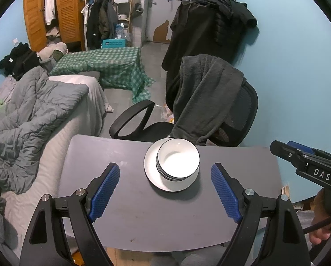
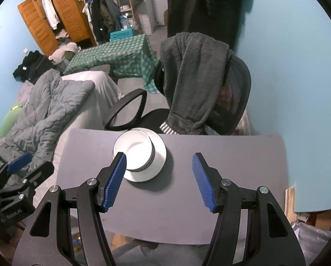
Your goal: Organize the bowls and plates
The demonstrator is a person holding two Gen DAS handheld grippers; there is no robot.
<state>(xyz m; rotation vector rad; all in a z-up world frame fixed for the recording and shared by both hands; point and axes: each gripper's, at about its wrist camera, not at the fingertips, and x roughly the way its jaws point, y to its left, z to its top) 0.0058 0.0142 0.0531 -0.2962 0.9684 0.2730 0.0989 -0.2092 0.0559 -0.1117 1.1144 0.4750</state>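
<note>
A stack of white bowls with dark rims (image 1: 178, 161) sits on a stack of white plates (image 1: 151, 173) near the far edge of the grey table (image 1: 121, 210). The bowls (image 2: 135, 153) and plates (image 2: 159, 155) also show in the right wrist view. My left gripper (image 1: 165, 177) is open and empty, held above the table just short of the stack. My right gripper (image 2: 158, 168) is open and empty, to the right of the stack and nearer the table's front. The right gripper's body (image 1: 309, 166) shows at the right of the left wrist view.
A black office chair (image 1: 209, 110) with a grey robe draped on it stands right behind the table. A bed with a grey duvet (image 1: 32, 115) lies to the left. A blue wall (image 1: 298, 66) is at the right. A green checked cloth (image 1: 112, 66) covers furniture farther back.
</note>
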